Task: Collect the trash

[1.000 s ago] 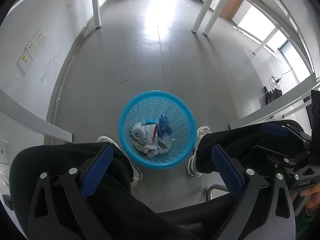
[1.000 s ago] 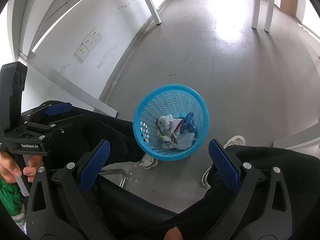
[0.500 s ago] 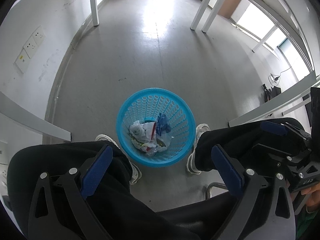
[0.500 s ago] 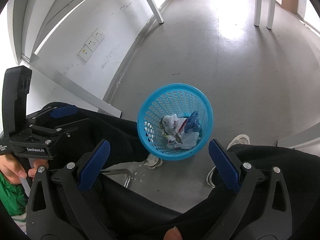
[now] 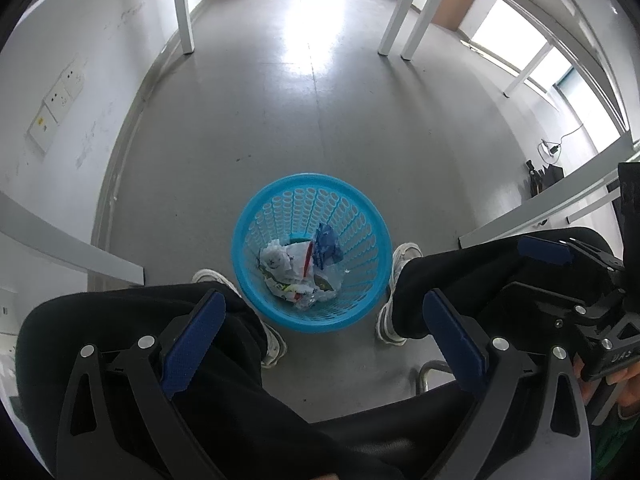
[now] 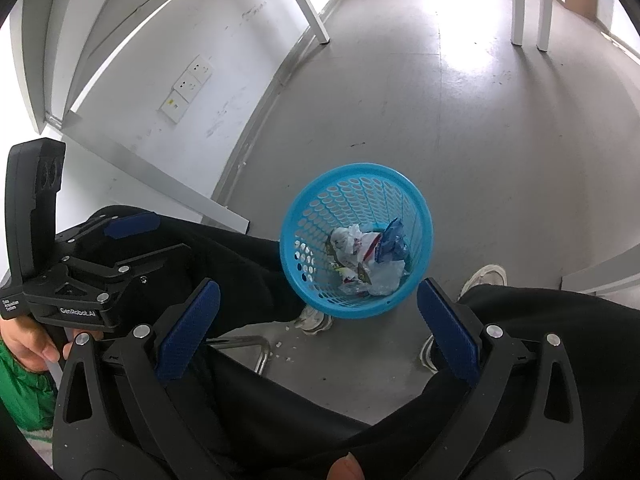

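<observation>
A blue perforated plastic basket (image 5: 256, 220) stands on the grey floor between the person's feet; it also shows in the right wrist view (image 6: 308, 216). Crumpled white, blue and red wrappers (image 5: 300, 268) lie in its bottom, and they show in the right wrist view (image 6: 368, 256) too. My left gripper (image 5: 320, 320) is open and empty, held above the person's knees over the basket. My right gripper (image 6: 316, 320) is open and empty, also above the knees, with the basket just ahead of it.
The person's legs in black trousers (image 5: 140, 320) and white shoes (image 5: 404, 256) flank the basket. White table legs (image 5: 182, 8) stand further off. A white wall with sockets (image 5: 56, 96) runs along the left. A metal chair foot (image 6: 256, 348) sits near the basket.
Both grippers have risen slightly and tilted, so the basket sits a little further away in both views. The jaws stay open and the trash in the basket has not moved.
</observation>
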Motion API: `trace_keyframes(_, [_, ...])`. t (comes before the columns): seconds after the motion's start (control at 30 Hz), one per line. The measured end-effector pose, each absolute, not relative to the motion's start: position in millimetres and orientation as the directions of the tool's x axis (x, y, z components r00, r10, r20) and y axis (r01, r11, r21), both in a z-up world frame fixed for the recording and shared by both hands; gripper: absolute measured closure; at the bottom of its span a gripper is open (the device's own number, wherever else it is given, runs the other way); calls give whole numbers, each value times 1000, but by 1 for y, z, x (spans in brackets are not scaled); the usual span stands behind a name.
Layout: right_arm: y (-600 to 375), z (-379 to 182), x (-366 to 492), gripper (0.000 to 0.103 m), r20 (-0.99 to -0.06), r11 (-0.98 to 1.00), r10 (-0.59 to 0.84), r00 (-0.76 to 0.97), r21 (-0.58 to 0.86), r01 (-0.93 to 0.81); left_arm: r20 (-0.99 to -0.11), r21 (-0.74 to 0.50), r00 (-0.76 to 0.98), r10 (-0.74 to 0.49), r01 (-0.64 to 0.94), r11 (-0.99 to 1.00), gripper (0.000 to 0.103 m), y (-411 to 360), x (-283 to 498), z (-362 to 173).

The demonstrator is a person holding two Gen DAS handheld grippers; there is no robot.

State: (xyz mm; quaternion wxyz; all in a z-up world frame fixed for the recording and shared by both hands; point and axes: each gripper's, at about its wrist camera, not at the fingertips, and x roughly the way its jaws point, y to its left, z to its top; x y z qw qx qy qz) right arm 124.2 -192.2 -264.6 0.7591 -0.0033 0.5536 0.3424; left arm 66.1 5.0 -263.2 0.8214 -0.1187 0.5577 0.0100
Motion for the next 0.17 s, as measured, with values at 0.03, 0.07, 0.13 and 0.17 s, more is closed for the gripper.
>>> trace_keyframes(0.03, [-193,-264,125,9,-842,767,517,153,376,-521,-919,-189,376,-120,-153,970,6,6,66,-264])
trace_keyframes(0.07, [-194,-264,125,9,-842,768,517,154,377,-518,-918,-191,377,-121,-154,969,6,7,67,-263])
trace_keyframes(0.13, [-194,-264,125,9,-842,769,518,154,378,-516,-917,-190,380,-120,-152,970,6,7,66,-262])
trace_keyframes(0.17, [-194,-264,125,9,-841,768,518,154,378,-517,-917,-189,381,-119,-151,970,6,7,66,-261])
